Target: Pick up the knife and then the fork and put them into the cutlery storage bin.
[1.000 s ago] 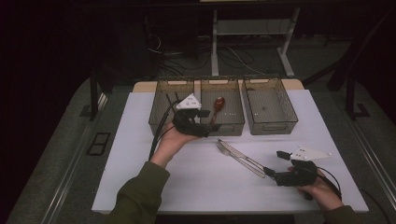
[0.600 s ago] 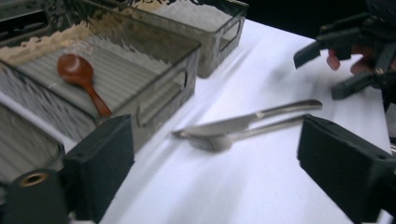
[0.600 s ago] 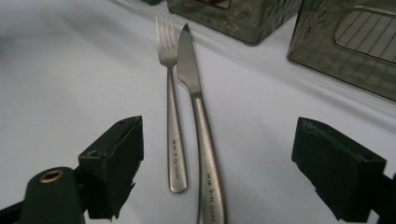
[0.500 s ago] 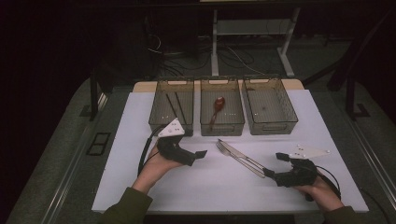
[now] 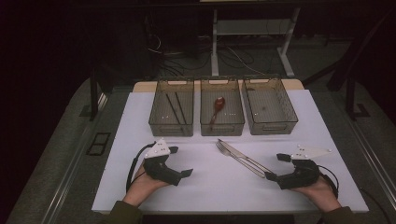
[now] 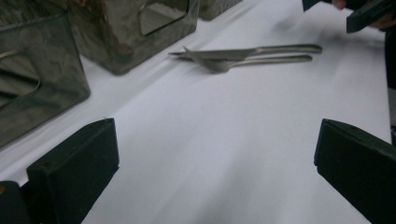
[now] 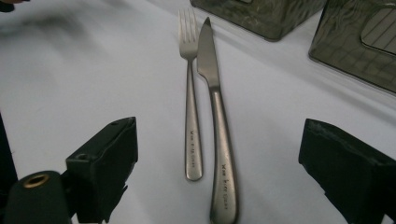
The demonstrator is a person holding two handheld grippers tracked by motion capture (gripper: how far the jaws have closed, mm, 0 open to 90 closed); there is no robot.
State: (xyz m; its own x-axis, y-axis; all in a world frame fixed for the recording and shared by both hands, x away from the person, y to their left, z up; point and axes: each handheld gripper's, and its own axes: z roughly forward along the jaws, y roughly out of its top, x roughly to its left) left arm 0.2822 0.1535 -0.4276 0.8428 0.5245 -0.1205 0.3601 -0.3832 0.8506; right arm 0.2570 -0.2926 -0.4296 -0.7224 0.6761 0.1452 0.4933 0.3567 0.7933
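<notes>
Fork (image 7: 192,112) and knife (image 7: 219,126) lie side by side between the right gripper's (image 7: 217,172) spread fingers.

Light: dim; the room beyond the counter (image 5: 327,140) lies in near darkness.
Counter: white top, a pale wooden edge showing at its far side, a grey ledge along each side.
Floor: grey, beyond the far edge, strewn with dark cables (image 5: 187,60).
Furniture: a white metal frame (image 5: 247,32) stands on the floor behind; dark stand legs (image 5: 348,65) at right, a dark post (image 5: 95,93) at left.
Walls: lost in shadow.
</notes>
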